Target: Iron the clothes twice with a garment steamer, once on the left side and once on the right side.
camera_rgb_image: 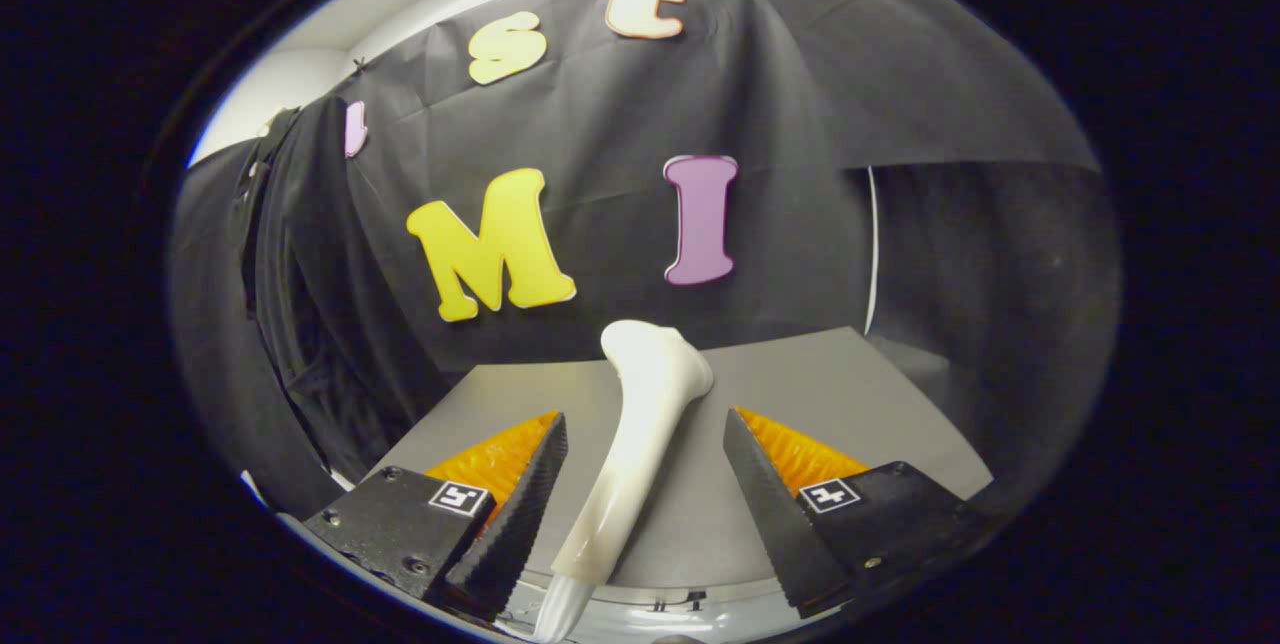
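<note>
Right now the tool (645,424) is spread wide, released, w/ the garment steamer (640,434) standing in the gap between its two fingers (520,514). Neither finger presses on it; there's visible space on both sides, though the left finger sits closer to the handle than the right one does. Steamer is white, slim handle running up from near the tool's base, leaning a bit to the right as it rises, widening into a flared head just ahead of the fingertips. Its lower end goes translucent and is cut off beneath the tool, so what it rests on or plugs into can't be made out. Whether the head touches the bench (800,394) can't be told either. Bench is a plain grey surface stretching beyond the fingers to the booth's black cloth wall (800,224). Dark folds of cloth (300,304) hang to the left of the tool; too dim to say if that's a garment or just drape.
</note>
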`<state>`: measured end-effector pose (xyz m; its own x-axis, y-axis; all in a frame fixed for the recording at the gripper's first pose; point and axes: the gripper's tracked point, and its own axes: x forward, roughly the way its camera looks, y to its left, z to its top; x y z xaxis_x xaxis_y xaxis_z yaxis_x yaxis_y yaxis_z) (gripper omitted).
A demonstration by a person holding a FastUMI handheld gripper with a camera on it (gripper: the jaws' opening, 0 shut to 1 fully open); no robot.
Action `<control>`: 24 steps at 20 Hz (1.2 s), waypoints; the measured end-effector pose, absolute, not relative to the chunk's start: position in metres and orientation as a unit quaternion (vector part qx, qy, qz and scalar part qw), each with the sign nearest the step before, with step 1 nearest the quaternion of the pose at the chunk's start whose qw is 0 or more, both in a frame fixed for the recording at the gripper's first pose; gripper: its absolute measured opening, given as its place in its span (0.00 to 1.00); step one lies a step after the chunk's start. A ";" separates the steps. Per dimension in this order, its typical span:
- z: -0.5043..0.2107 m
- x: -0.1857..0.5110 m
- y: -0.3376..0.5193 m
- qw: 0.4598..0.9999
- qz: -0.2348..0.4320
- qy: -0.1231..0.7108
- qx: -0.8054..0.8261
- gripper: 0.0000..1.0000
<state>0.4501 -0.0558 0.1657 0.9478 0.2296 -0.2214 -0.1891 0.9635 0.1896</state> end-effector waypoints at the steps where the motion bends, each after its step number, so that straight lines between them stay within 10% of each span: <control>1: 0.159 0.457 -0.053 0.980 0.110 0.141 0.088 0.97; 24: 0.128 0.493 -0.029 0.935 0.171 0.237 0.203 0.42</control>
